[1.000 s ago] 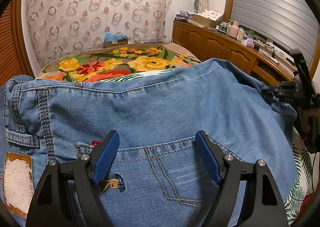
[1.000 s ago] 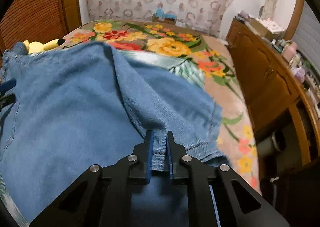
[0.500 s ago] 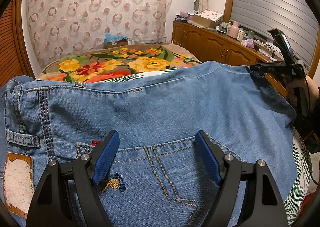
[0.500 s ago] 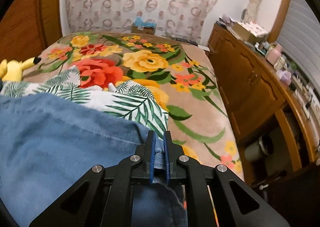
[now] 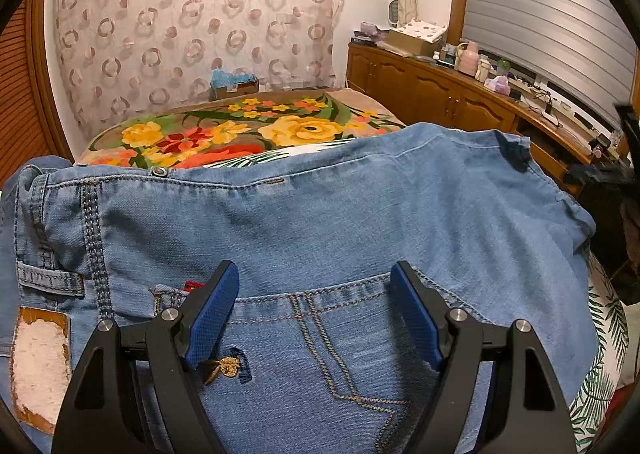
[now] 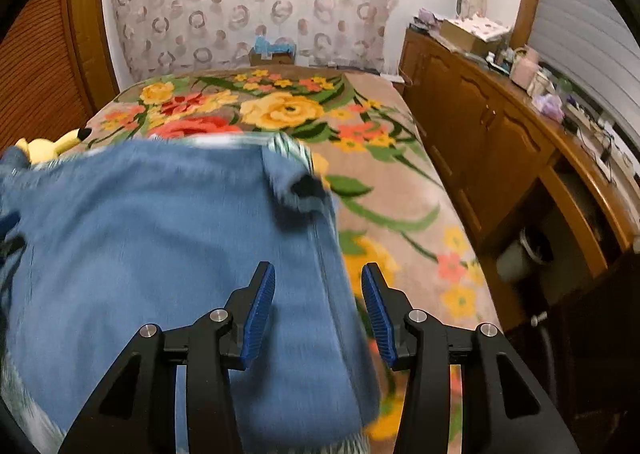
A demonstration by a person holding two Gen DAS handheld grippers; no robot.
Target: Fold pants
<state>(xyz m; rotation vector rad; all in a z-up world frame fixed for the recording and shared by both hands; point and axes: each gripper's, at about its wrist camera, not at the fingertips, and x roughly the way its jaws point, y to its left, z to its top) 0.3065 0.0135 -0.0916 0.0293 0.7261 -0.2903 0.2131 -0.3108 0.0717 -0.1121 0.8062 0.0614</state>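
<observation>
Light blue denim pants (image 5: pixel 320 222) lie folded over on the flowered bed, waistband and back pocket toward me in the left wrist view. My left gripper (image 5: pixel 314 314) hovers open just above the back pocket, with nothing between its blue pads. In the right wrist view the pants (image 6: pixel 160 246) appear blurred, their folded edge under my right gripper (image 6: pixel 318 310). Its jaws are opening and stand apart above the cloth, and the pads press on nothing. The right gripper also shows as a dark shape (image 5: pixel 600 174) at the right edge of the left wrist view.
A flowered blanket (image 6: pixel 380 182) covers the bed. A yellow plush toy (image 6: pixel 48 146) lies at the left beside the pants. Wooden cabinets (image 6: pixel 500 142) with cluttered tops run along the right. A curtain (image 5: pixel 192 26) hangs behind the bed, with a small box below it.
My right gripper carried the pant hem over the pants, then let go and drew back with its jaws parting. The denim now lies folded. The left gripper has not moved.
</observation>
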